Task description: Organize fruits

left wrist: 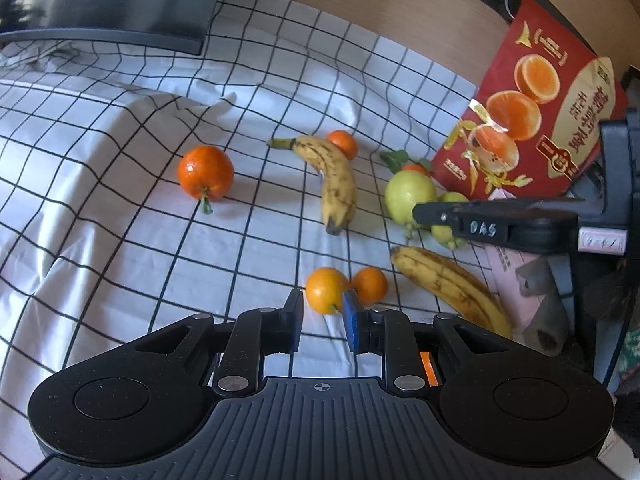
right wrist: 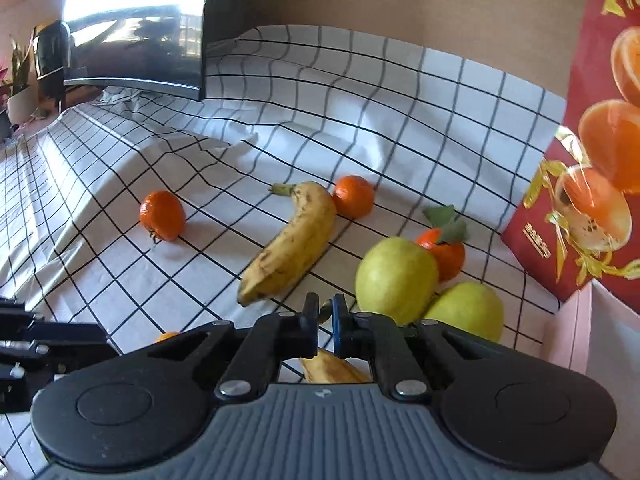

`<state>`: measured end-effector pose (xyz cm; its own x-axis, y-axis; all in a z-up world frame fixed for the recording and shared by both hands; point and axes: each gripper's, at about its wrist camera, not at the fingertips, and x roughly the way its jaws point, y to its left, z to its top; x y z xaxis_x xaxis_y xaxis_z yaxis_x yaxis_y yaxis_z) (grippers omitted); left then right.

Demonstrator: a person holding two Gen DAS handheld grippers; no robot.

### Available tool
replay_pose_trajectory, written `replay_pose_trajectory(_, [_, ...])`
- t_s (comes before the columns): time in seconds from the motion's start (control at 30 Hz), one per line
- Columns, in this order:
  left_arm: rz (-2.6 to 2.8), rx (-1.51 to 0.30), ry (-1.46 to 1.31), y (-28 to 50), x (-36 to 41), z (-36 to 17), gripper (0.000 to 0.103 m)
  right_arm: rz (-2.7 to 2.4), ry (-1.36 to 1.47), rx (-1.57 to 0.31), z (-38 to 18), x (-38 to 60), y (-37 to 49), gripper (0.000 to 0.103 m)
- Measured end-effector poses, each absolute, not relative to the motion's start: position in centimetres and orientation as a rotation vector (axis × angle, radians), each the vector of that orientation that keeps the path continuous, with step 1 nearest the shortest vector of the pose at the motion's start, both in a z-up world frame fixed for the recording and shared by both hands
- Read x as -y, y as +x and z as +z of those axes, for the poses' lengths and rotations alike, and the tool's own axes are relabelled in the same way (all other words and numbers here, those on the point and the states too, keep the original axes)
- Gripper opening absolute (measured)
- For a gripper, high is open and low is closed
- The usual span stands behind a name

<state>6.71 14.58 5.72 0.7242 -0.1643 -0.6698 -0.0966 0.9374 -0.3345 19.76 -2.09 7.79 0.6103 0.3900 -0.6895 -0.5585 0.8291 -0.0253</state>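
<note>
Fruit lies on a checked cloth (left wrist: 120, 240). In the left wrist view my left gripper (left wrist: 323, 316) is open, its tips on either side of a small orange (left wrist: 325, 289), with a second orange (left wrist: 370, 285) beside it. A stemmed mandarin (left wrist: 205, 173) lies far left, a spotted banana (left wrist: 334, 180) in the middle, two green apples (left wrist: 408, 196) and a second banana (left wrist: 448, 284) to the right. In the right wrist view my right gripper (right wrist: 325, 314) is shut on the stem of the near banana (right wrist: 332, 370). Apples (right wrist: 394, 278) and a leafed mandarin (right wrist: 446, 252) lie just right.
A red fruit box (left wrist: 532, 108) stands at the right, with a pink box (right wrist: 592, 340) below it. A dark monitor (right wrist: 136, 40) stands at the back left. Another mandarin (right wrist: 354, 196) lies behind the middle banana (right wrist: 292, 244). The right gripper's finger (left wrist: 496, 224) crosses above the apples.
</note>
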Motion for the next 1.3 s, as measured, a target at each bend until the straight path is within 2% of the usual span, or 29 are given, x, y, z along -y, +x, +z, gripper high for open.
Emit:
replay_pose_trajectory(0.2, [-0.107,-0.77,-0.343,7.1,-13.0,6.6,0.024,0.535,-0.181,-0.676,10.4,5.4,16.8,0.007])
replay_pose_trajectory(0.4, [-0.295,-0.808,-0.286,8.8,-7.2,6.8,0.024,0.348,-0.085,-0.645,11.2,13.1,11.3,0.007])
replay_pose_trajectory(0.73, [-0.574,-0.91,-0.15,8.8,4.1,5.7,0.024,-0.187,0.051,-0.715,6.0,28.7,1.2,0.007])
replay_pose_trajectory(1.0, [-0.606,-0.963,-0.066,8.9,7.3,5.1,0.024,-0.322,0.157,-0.691,2.8,34.8,-0.8,0.007])
replay_pose_trajectory(1.07, [-0.599,-0.97,-0.063,9.1,7.7,5.1,0.024,-0.286,0.145,-0.673,2.9,34.0,-1.2,0.011])
replay_pose_trajectory(1.17, [-0.601,-0.977,-0.047,9.1,8.4,5.0,0.024,-0.259,0.097,-0.67,2.5,32.3,-0.8,0.025])
replay_pose_trajectory(1.3, [-0.614,-0.98,-0.02,8.7,9.0,5.1,0.024,-0.241,0.146,-0.68,1.6,31.7,0.2,0.026])
